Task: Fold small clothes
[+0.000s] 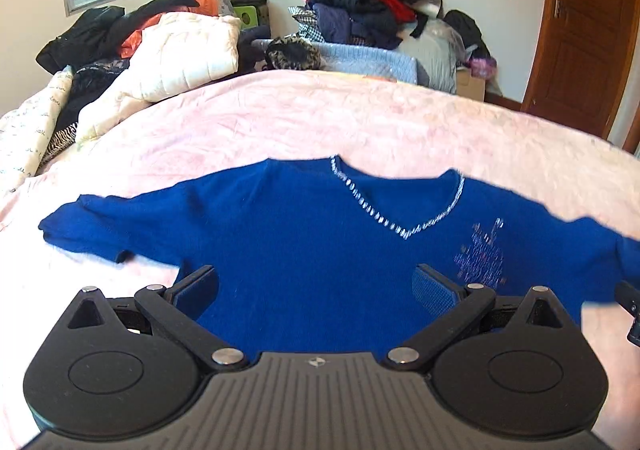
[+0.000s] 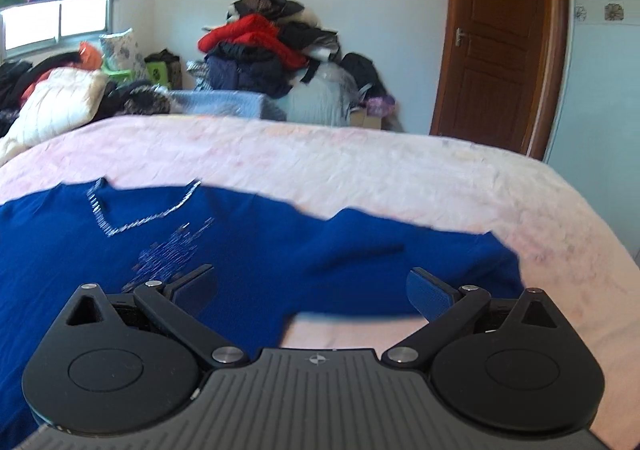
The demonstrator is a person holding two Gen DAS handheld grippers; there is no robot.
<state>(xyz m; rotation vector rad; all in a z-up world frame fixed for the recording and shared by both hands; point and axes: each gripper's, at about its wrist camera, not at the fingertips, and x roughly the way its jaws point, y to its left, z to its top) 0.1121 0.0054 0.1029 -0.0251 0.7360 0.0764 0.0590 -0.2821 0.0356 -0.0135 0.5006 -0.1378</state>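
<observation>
We hold our left gripper and right gripper low and level, jaws spread wide on both, nothing between the pads.

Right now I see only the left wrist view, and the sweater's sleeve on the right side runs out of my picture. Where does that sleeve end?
Observer: In the right wrist view the sleeve ends on the bed sheet, before the edge of the bed.
Operator: Does the right gripper hold it?
Observer: No. The right gripper is open, with its fingers wide apart over the near edge of the sleeve.
</observation>
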